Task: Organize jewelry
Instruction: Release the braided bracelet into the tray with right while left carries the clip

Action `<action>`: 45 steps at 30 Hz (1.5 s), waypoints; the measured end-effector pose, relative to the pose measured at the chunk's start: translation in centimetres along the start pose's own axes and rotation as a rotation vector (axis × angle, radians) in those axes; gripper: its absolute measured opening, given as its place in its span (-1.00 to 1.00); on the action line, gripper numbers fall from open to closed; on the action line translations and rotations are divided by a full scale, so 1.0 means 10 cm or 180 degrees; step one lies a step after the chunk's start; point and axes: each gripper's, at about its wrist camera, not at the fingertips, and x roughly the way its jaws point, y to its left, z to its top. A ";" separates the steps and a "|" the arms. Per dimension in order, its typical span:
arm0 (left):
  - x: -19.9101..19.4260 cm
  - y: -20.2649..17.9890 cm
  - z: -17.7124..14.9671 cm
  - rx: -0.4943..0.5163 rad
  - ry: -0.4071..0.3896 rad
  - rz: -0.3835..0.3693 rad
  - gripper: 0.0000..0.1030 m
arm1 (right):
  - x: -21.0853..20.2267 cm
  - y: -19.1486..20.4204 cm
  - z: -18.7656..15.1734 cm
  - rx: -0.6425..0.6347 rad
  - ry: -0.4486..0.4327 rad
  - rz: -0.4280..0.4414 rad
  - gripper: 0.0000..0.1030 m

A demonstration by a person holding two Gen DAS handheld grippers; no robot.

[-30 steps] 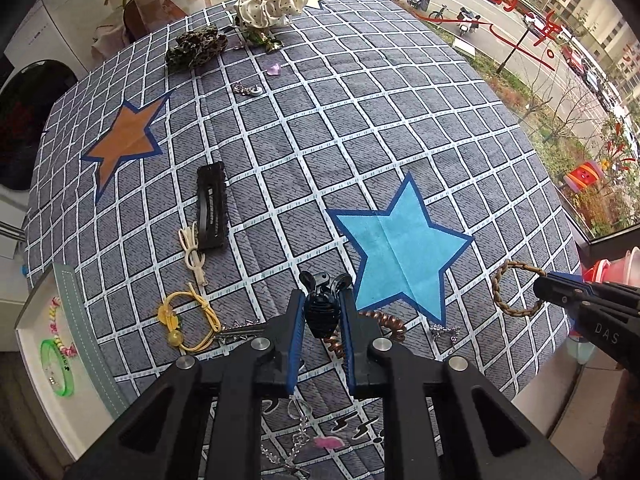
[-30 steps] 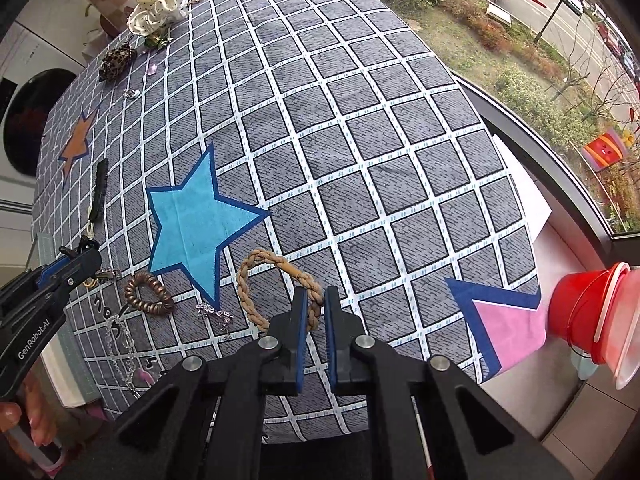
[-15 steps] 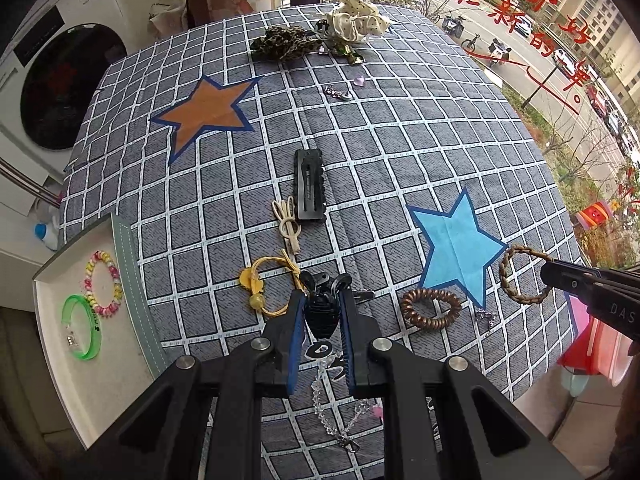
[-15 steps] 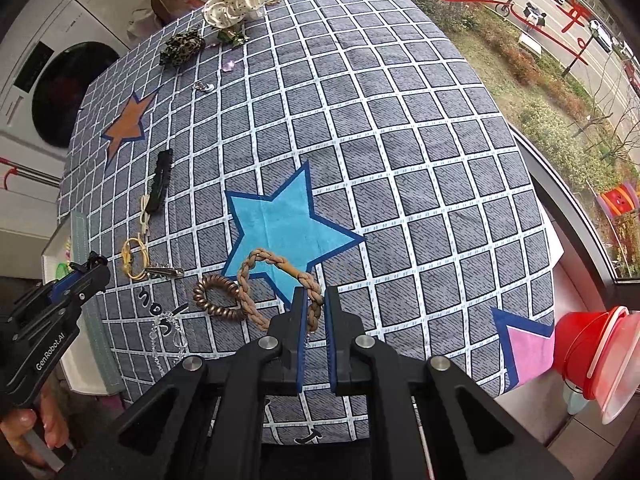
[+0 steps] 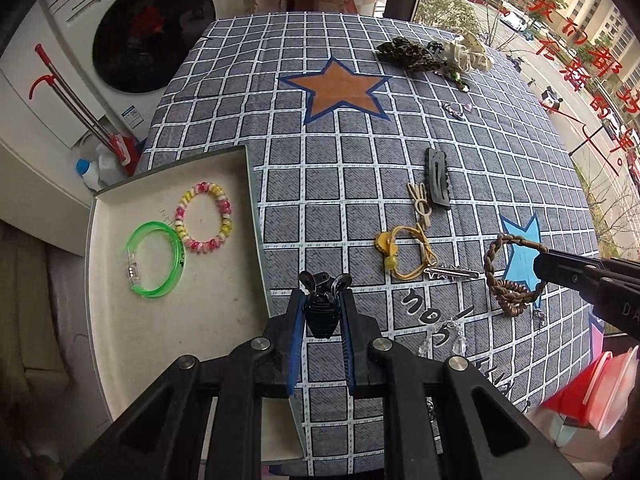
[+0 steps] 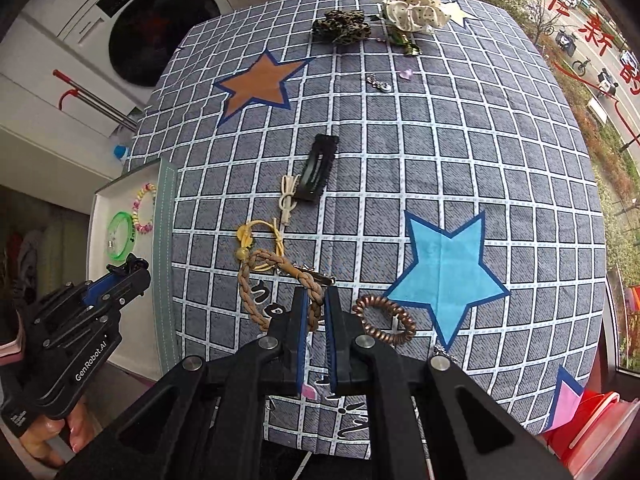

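Observation:
My left gripper [image 5: 322, 306] is shut on a black claw hair clip [image 5: 320, 308] and holds it above the right rim of the white tray [image 5: 132, 344]. The tray holds a green bangle [image 5: 154, 258] and a pink-yellow bead bracelet [image 5: 204, 218]. My right gripper [image 6: 316, 304] is shut on a braided brown bracelet [image 6: 256, 296], lifted above the checked cloth. That bracelet also shows in the left wrist view [image 5: 498, 276], with the right gripper [image 5: 540, 268].
On the cloth lie a copper coil tie [image 6: 384, 320], a yellow hair tie [image 6: 260, 240], a silver clip [image 5: 452, 272], a black snap clip [image 6: 318, 168], a cream clip [image 6: 288, 198], scrunchies [image 6: 412, 8] at the far edge. A red container [image 5: 592, 396] stands right. A washing machine [image 5: 152, 28] is behind.
Both grippers have swung left with their loads. The left gripper with the claw clip now hangs at the tray's rim; the braided bracelet has moved from the blue star toward the yellow tie.

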 end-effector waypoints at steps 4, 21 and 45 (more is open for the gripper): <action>0.00 0.34 -0.10 -0.0221 0.0016 0.0098 -0.54 | 0.10 0.38 0.08 -0.0237 0.0055 0.0115 -0.83; 0.34 1.48 -0.51 -0.0880 0.0260 0.0466 -0.54 | 0.68 1.81 0.21 -0.1135 0.0365 0.0378 -0.83; 0.75 1.73 -0.33 -0.0897 0.0379 0.0552 -0.54 | 1.56 2.26 0.35 -0.1624 0.0775 -0.0009 -0.81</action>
